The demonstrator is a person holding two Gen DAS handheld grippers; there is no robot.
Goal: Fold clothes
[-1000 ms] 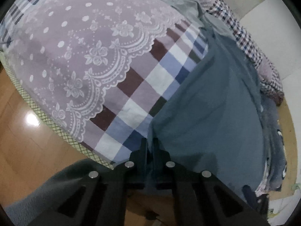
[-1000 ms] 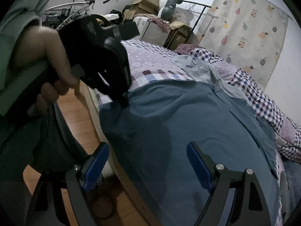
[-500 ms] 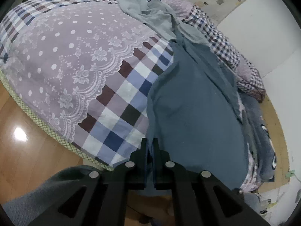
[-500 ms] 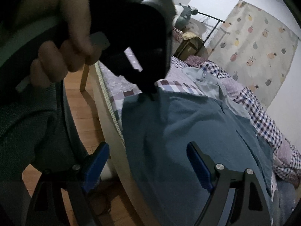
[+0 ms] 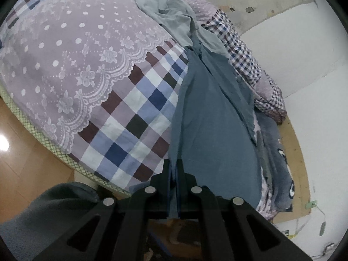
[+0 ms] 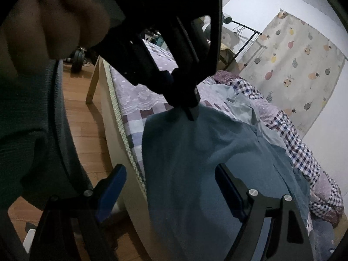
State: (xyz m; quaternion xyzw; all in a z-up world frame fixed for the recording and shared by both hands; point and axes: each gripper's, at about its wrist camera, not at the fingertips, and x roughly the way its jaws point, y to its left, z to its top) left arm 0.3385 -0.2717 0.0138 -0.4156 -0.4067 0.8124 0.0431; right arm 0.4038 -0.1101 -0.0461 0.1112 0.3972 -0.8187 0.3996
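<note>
Left wrist view: left gripper [image 5: 173, 169] has its 2 fingers [image 5: 166, 174] pressed together on the near edge of the teal garment [image 5: 208, 117], a thin fold of cloth pinched between the blue pads. From that pinch the garment runs away along the bed, lying on the checked bedspread [image 5: 139, 108] and beside the lilac lace cover [image 5: 71, 61]. A pale grey-green garment [image 5: 171, 17] lies crumpled past its far end; a checked quilt [image 5: 245, 61] is bunched along its right side.

Right wrist view: right gripper [image 6: 169, 187] has its 2 fingers [image 6: 111, 187] spread wide apart, nothing pressed between the pads. Teal garment [image 6: 195, 163] hangs past the bed edge [image 6: 121, 134], filling the gap between the fingers behind them; contact cannot be told. Left gripper [image 6: 191, 108] grips the garment's upper edge, above and beyond the right fingers. A hand [image 6: 61, 19] holds that gripper at top left.
</note>
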